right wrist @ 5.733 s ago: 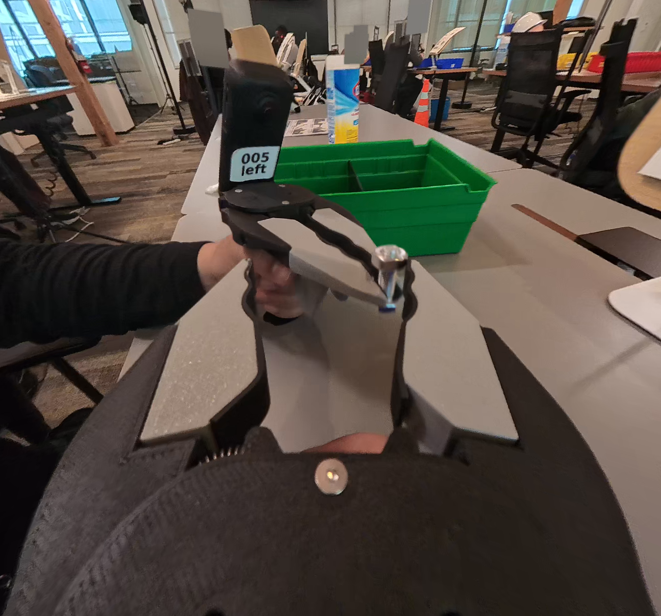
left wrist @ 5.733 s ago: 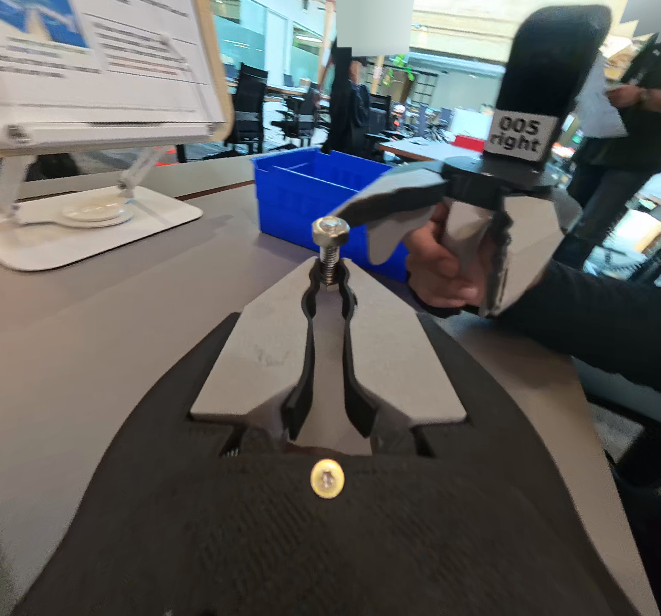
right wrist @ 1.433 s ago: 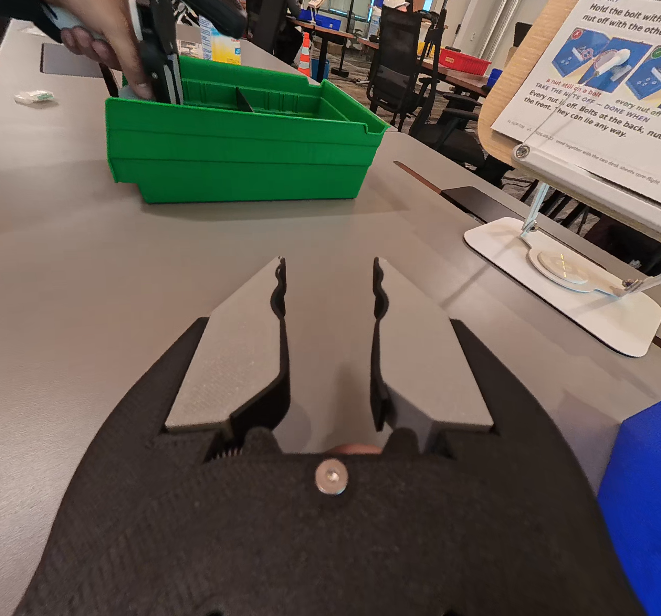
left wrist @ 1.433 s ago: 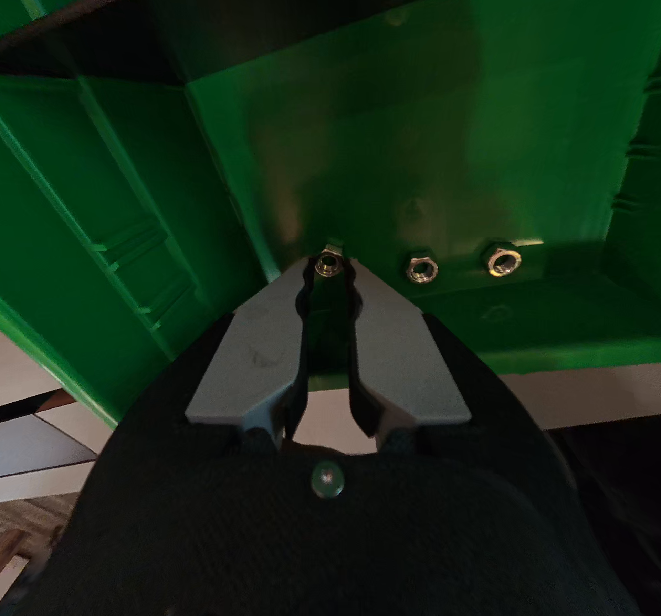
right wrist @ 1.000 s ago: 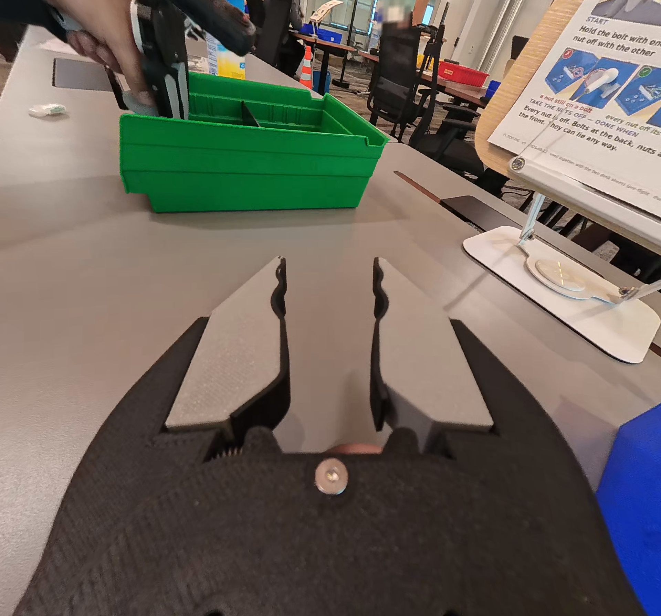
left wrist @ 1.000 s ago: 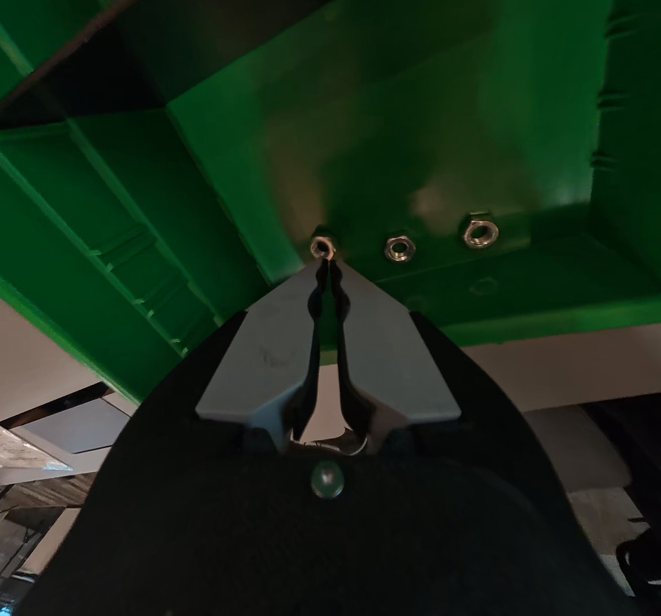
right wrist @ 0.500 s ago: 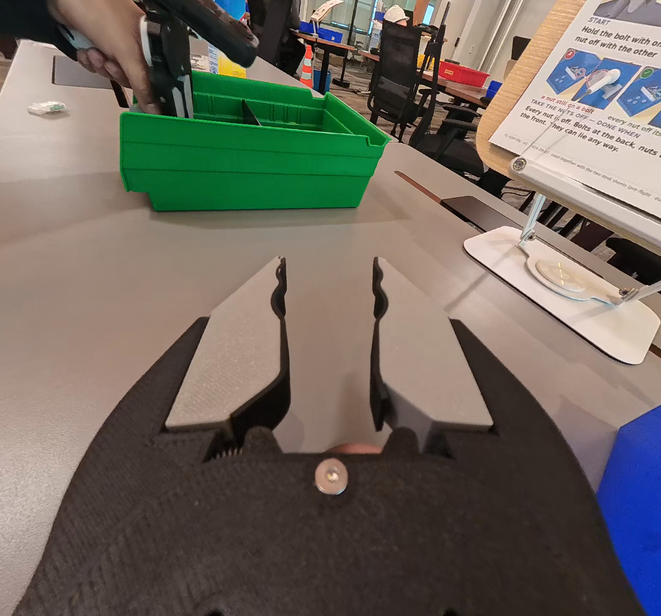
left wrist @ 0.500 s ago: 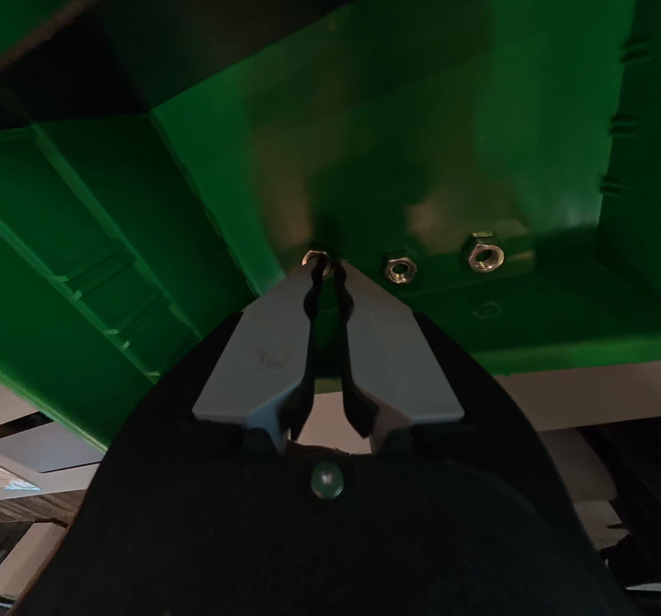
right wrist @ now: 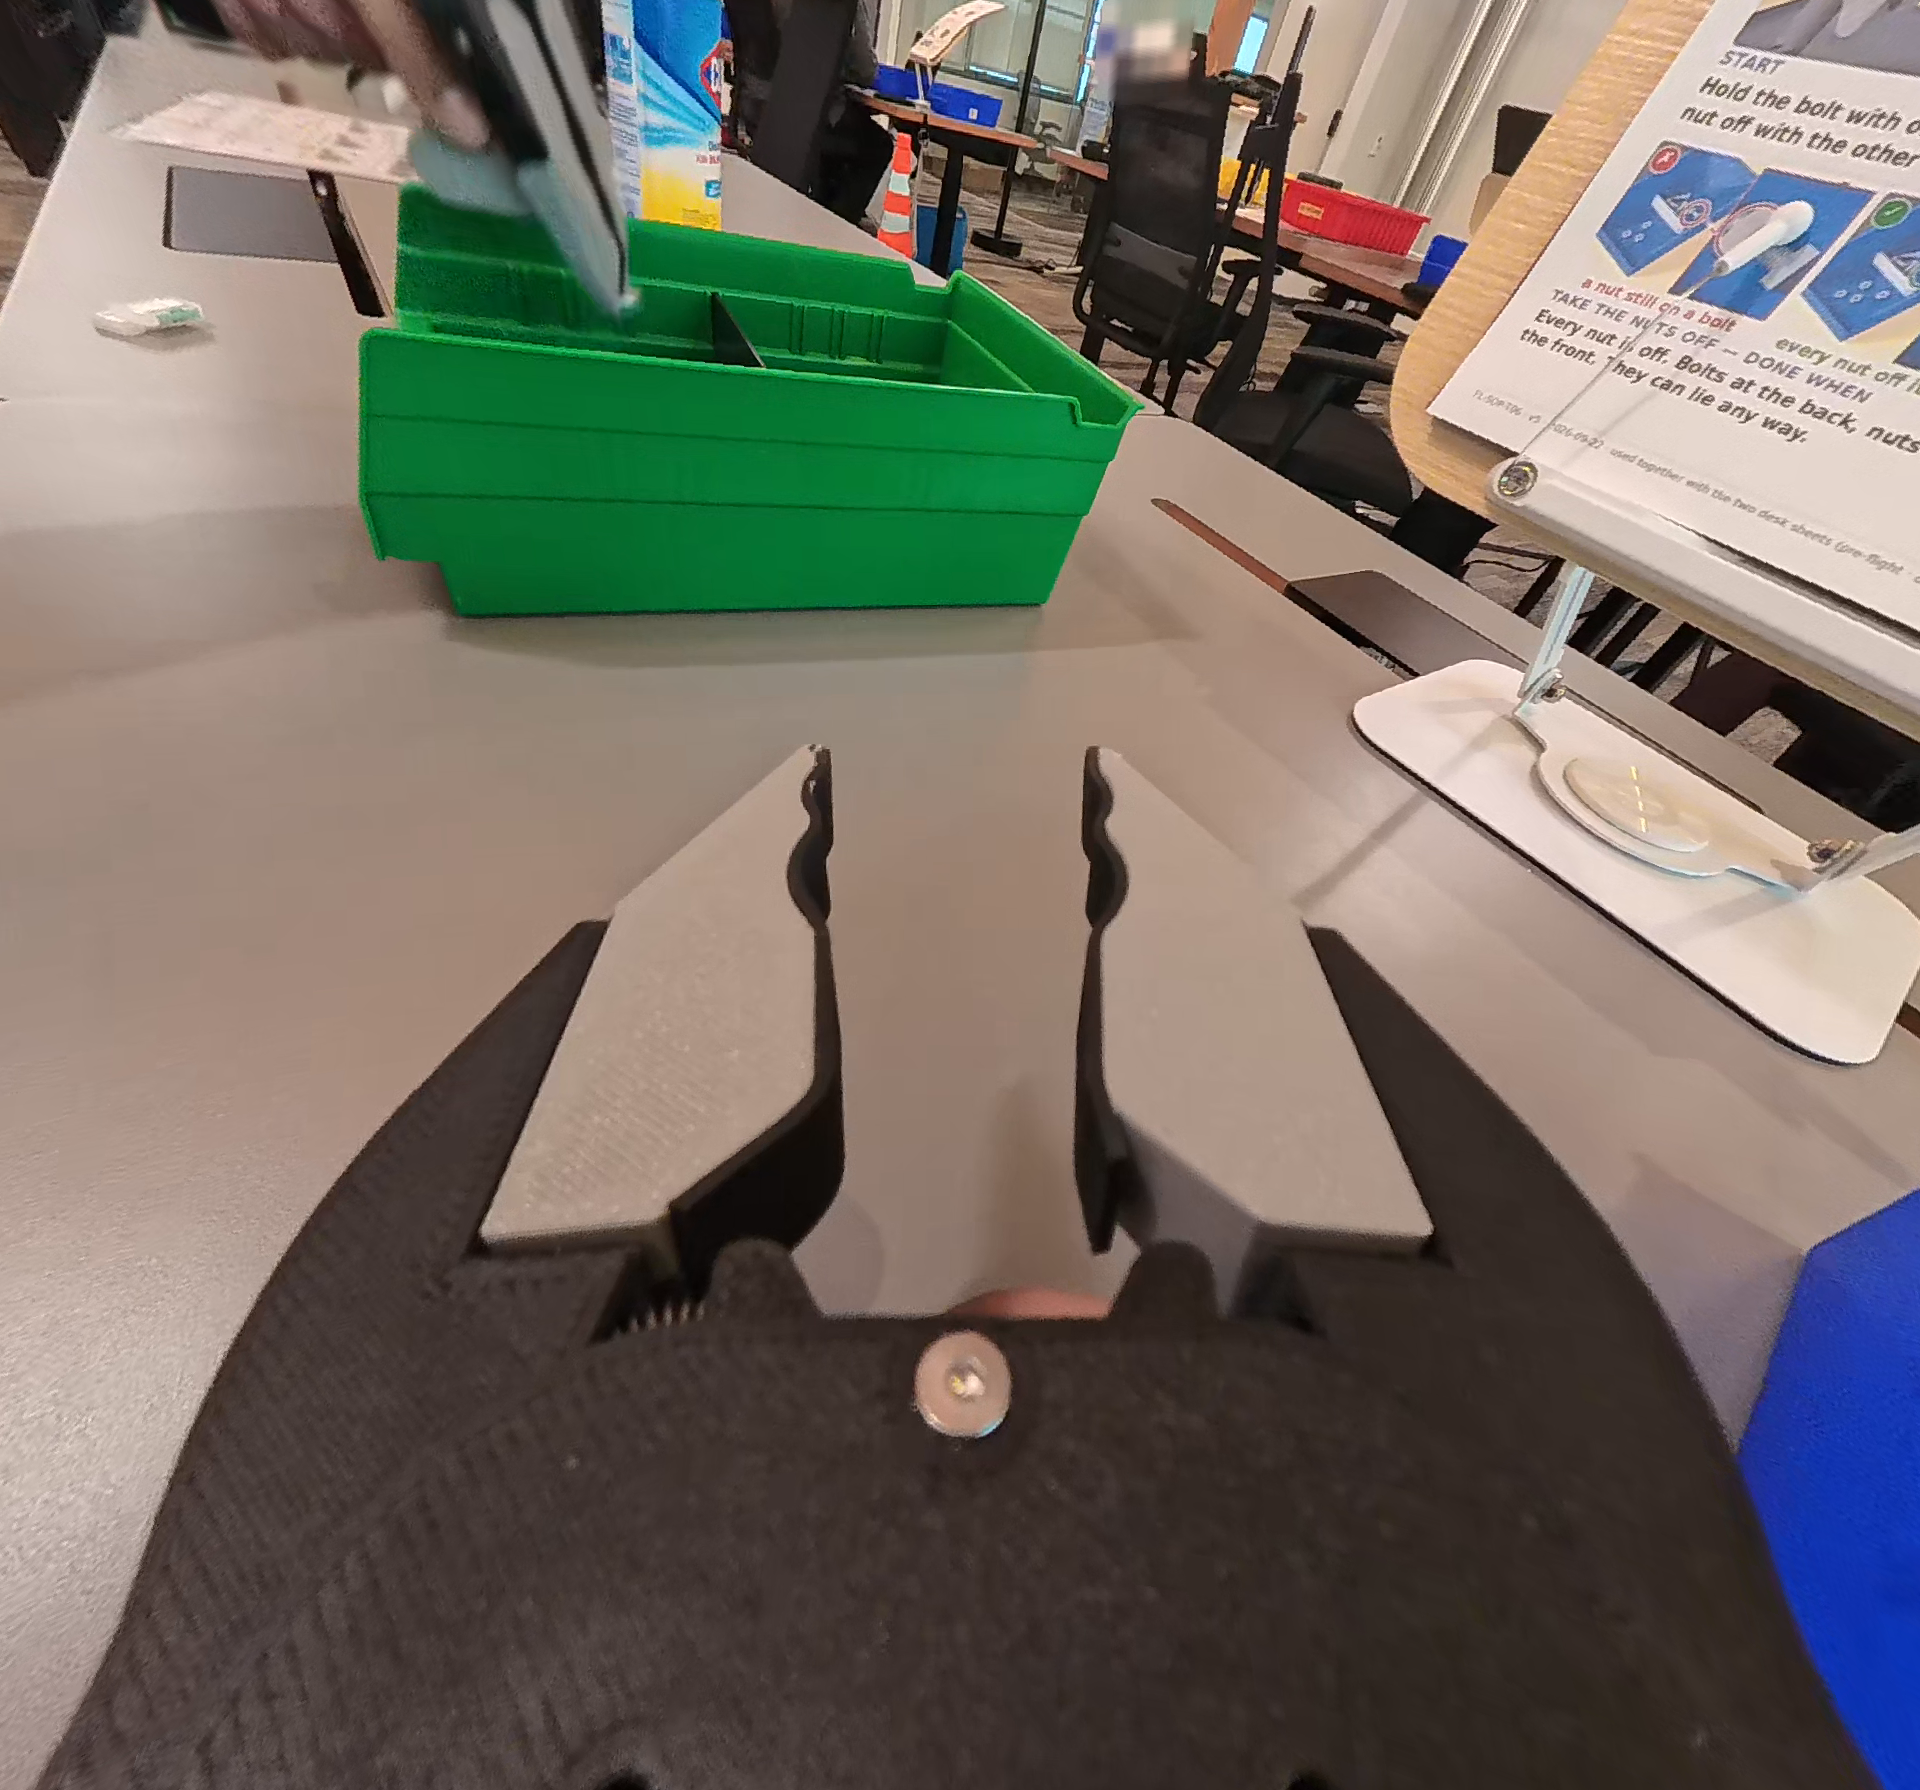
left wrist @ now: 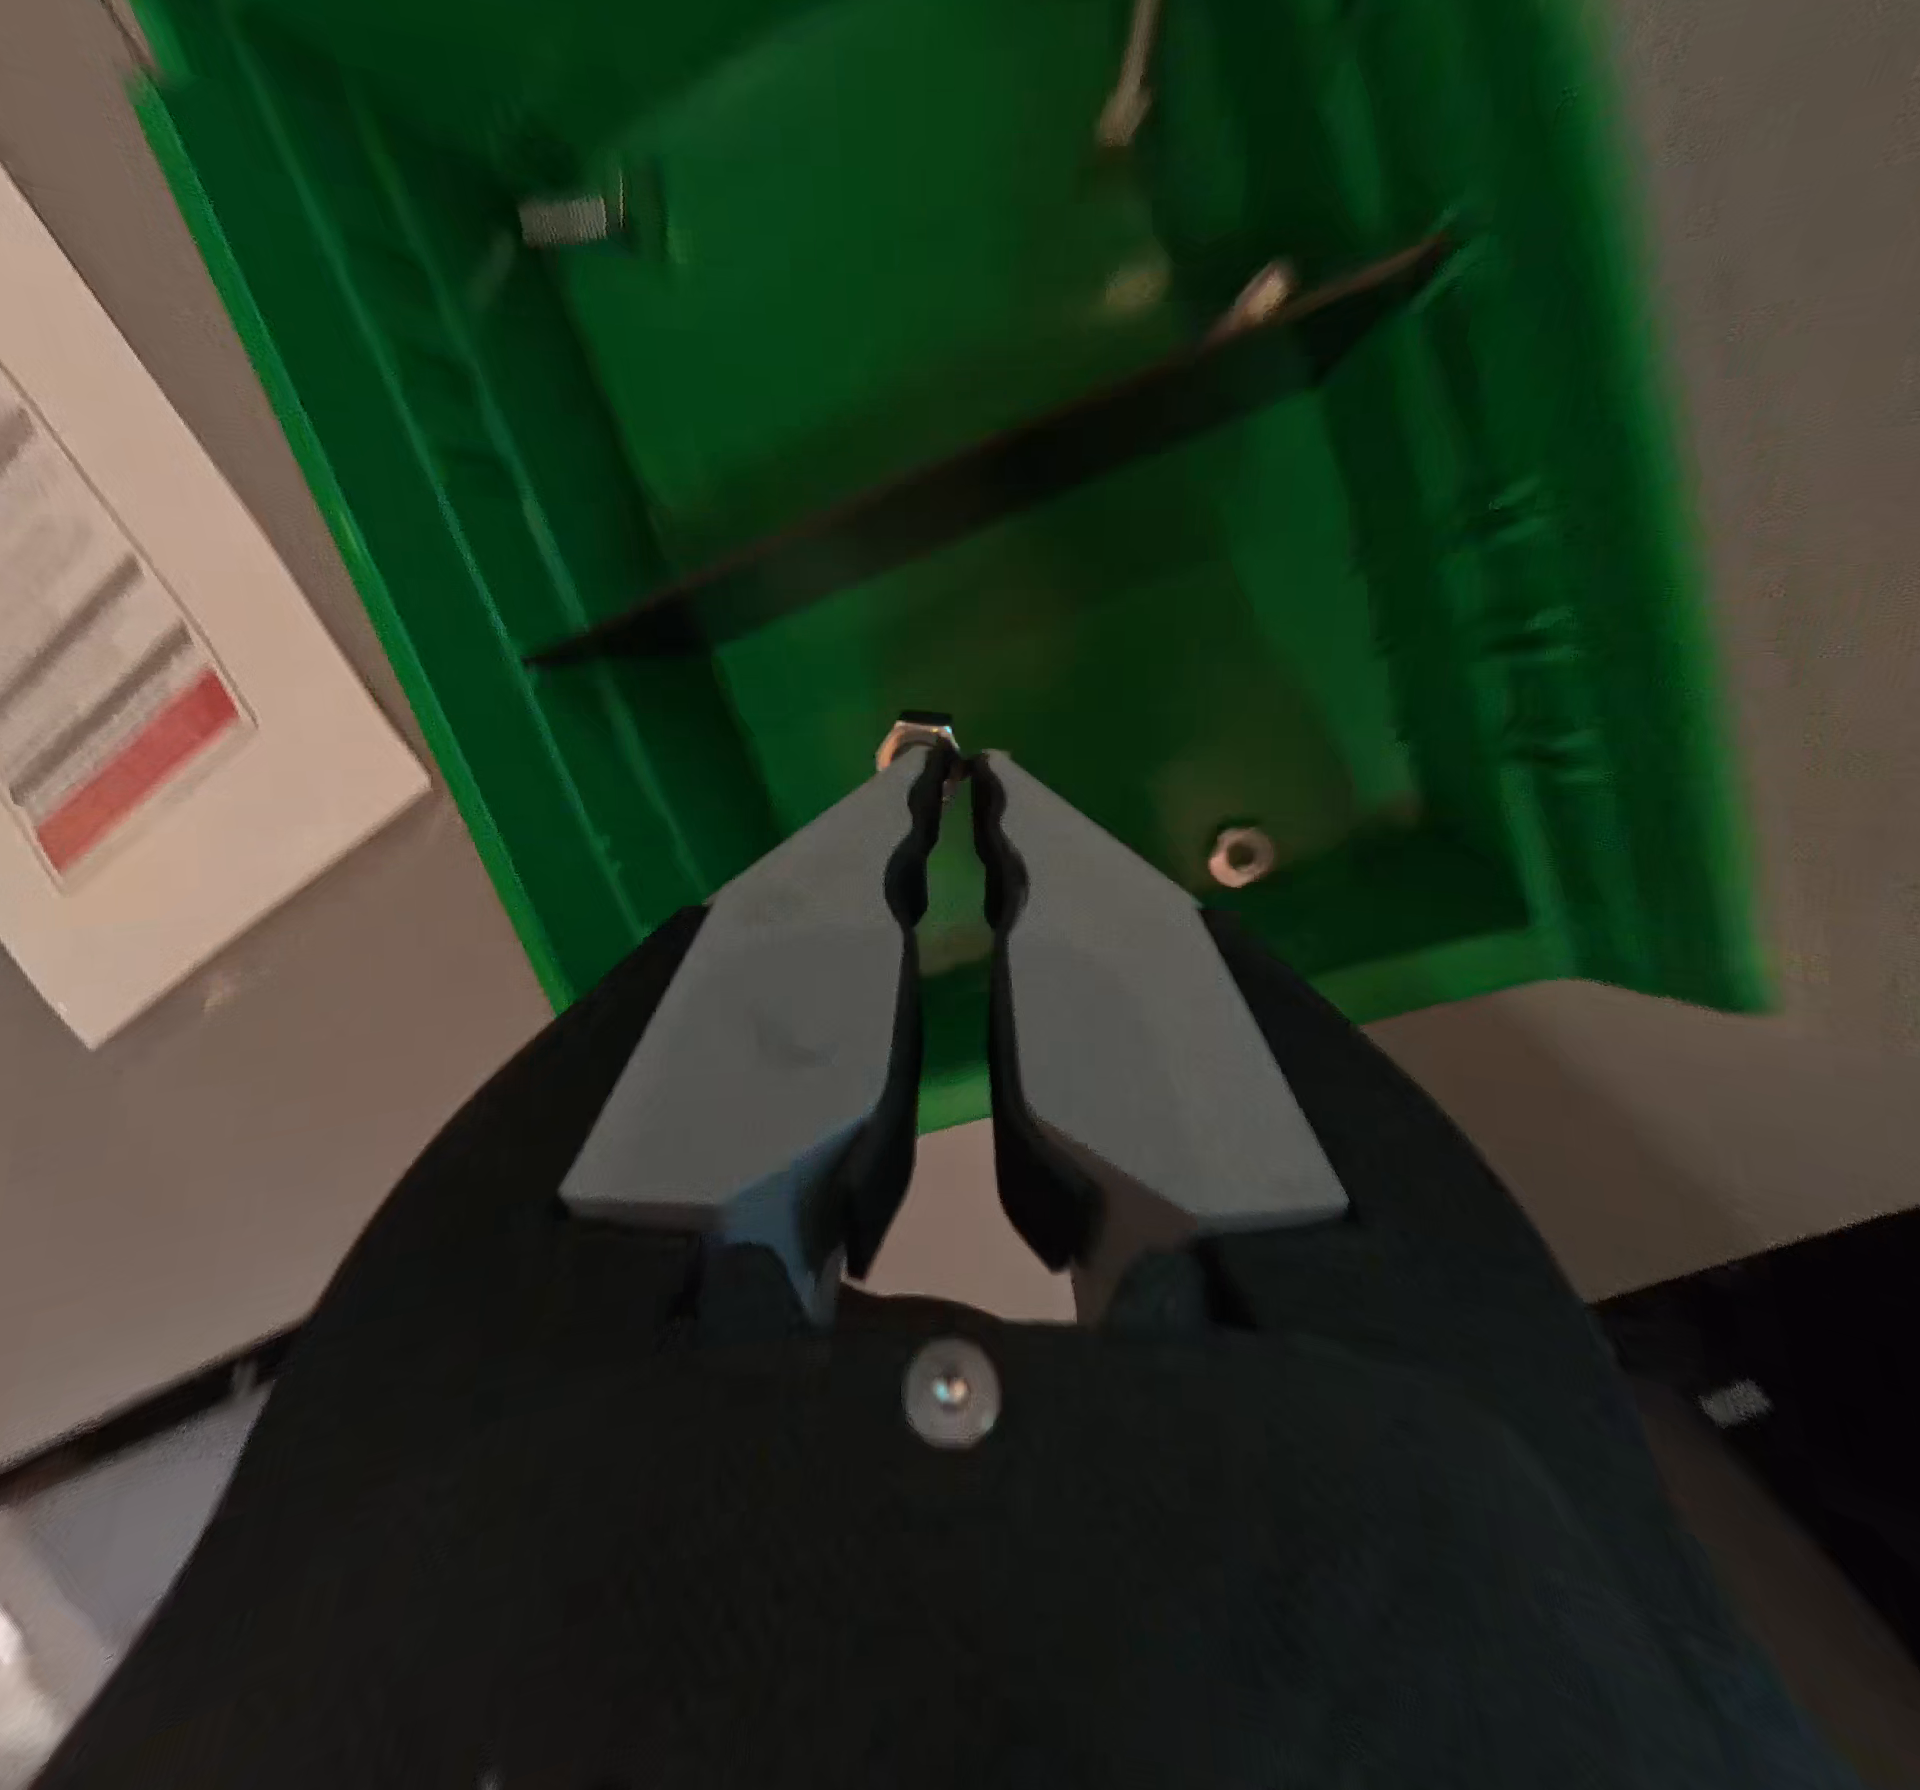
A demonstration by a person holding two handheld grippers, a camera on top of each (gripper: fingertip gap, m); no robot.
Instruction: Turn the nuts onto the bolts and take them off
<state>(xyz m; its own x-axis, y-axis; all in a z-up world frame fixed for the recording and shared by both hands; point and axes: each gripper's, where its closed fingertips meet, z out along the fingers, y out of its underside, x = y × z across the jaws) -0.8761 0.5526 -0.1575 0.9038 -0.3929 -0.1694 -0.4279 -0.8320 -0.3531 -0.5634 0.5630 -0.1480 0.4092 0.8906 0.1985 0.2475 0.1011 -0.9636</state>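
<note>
My left gripper (left wrist: 943, 761) is shut on a small steel nut (left wrist: 914, 741) and holds it above the near compartment of the green bin (left wrist: 499, 784). Another nut (left wrist: 1242, 853) lies on the bin floor to the right. A bolt (left wrist: 566, 218) and other blurred metal pieces lie in the far compartment beyond the black divider (left wrist: 987, 483). In the right wrist view the left gripper (right wrist: 613, 286) rises out of the bin (right wrist: 727, 493), held by a hand. My right gripper (right wrist: 956, 764) is open and empty, low over the grey table.
A white instruction sheet (left wrist: 125, 701) lies left of the bin. A stand with an instruction sheet (right wrist: 1714, 286) on a white base (right wrist: 1662, 867) is at right. A blue box (right wrist: 1839, 1449) is at near right. A wipes canister (right wrist: 665, 109) stands behind the bin. The tips of one gripper are about 30 centimetres away from the tips of the other. Measured from the fingertips, the bolt (left wrist: 566, 218) is 20 centimetres or so from the left gripper and 40 centimetres from the right.
My left gripper has lifted up and back out of the bin with the nut pinched at its tips; the whole bin now shows. My right gripper has not moved.
</note>
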